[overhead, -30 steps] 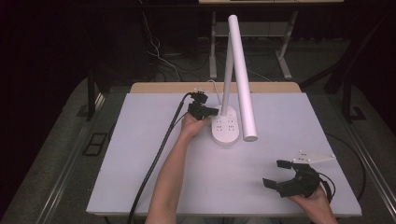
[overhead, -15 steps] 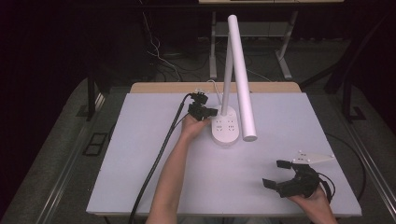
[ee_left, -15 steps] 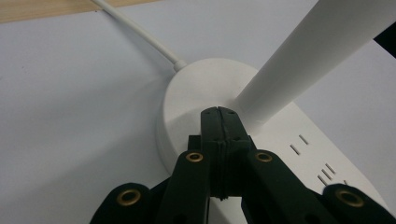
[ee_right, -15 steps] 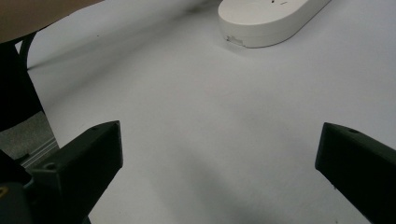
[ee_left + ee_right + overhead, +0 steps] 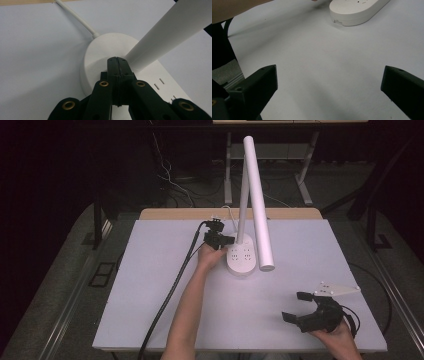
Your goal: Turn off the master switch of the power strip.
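Risk of tipping the desk lamp (image 5: 250,205): left gripper (image 5: 117,60), jaws closed empty, pressing its base (image 5: 100,50); right gripper (image 5: 300,306) idle, jaws wide, holding nothing.

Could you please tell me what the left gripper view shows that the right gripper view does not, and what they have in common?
The left gripper view alone shows the left gripper with its jaws closed together, tips at the foot of the lamp's white stem, and the white cord running from the lamp base toward the table's wooden edge.

The right gripper view alone shows the right gripper with its jaws spread wide over bare tabletop, plus a forearm at the upper left.

Both show the lamp base with its sockets and the pale table surface.
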`<action>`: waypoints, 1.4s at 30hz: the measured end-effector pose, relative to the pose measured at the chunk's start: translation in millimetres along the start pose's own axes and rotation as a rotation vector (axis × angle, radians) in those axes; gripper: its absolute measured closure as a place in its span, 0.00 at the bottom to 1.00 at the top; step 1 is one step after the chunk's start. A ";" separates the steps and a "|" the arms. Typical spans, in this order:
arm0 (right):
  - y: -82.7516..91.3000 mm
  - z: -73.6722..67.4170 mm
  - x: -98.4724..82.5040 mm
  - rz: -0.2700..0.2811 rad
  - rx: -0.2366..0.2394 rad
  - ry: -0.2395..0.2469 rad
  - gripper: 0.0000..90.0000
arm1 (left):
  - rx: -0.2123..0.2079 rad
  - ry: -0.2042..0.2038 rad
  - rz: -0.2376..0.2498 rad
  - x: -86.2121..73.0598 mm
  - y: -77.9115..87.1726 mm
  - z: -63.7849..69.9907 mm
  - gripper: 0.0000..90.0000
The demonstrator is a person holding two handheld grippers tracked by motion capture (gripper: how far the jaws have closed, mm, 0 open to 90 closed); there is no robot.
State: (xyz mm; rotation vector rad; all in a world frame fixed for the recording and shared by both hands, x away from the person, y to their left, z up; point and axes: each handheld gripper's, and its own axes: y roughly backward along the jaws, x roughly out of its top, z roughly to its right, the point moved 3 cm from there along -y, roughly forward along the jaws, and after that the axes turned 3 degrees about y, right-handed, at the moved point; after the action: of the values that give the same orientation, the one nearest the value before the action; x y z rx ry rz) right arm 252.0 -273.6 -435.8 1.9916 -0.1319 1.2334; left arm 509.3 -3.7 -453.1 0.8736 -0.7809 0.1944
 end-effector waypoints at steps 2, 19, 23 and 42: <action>0.0 0.1 0.1 0.001 -0.001 -0.001 0.00 | -0.002 -0.004 -0.007 0.3 0.6 -0.7 1.00; -2.1 1.5 0.7 -0.006 0.002 -0.007 0.00 | 0.022 -0.050 0.015 0.8 6.0 0.0 1.00; -2.3 1.6 0.6 -0.009 0.003 -0.007 0.00 | 0.000 -0.035 0.060 3.6 15.5 -0.8 1.00; -2.9 1.5 0.5 -0.010 -0.003 -0.011 0.00 | -0.038 -0.102 0.126 3.2 76.9 -1.4 0.95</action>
State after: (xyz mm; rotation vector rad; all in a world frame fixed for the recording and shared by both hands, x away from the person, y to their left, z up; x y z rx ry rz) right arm 254.7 -272.4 -437.3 1.9947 -0.1290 1.2159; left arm 477.4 46.4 -404.2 0.8040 -0.9329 0.2469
